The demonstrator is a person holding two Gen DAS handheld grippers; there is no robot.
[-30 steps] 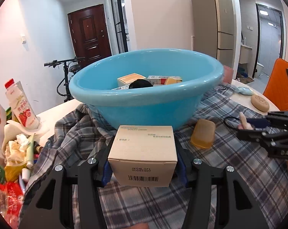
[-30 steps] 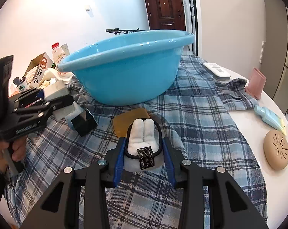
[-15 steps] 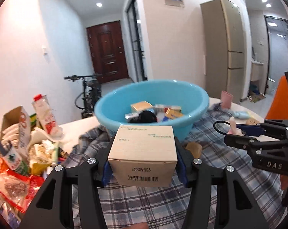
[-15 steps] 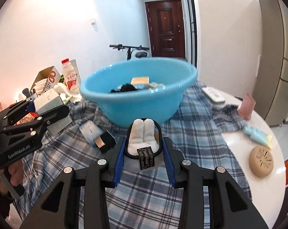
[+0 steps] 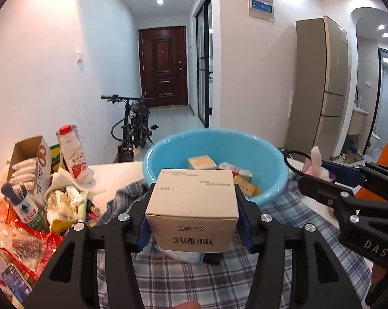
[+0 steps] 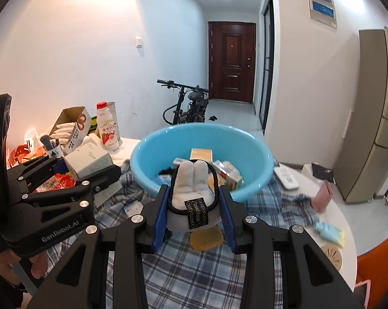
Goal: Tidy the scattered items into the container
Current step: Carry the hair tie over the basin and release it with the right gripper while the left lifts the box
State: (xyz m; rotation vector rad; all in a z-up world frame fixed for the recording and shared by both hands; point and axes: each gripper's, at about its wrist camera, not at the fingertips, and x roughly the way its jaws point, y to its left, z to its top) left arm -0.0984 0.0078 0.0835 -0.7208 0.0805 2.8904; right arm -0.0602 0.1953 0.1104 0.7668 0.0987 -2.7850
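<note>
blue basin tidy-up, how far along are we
Partly done: the blue basin already holds several small boxes. In hand: the left tongs grip a white cream box, and the right tongs are shut on a plush bunny hair tie, both short of the basin. Left: an amber soap bar and a small packet on the plaid cloth.

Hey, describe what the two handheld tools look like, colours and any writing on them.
Both are matte black plastic frames with two angular fingers, silver screw heads and blue pads inside the tips. The left tool carries white "GenRobot.AI" lettering on its side; the right tool shows white letters "DAS". No cables are visible. A dark sleeve shows at the left hand.
</note>
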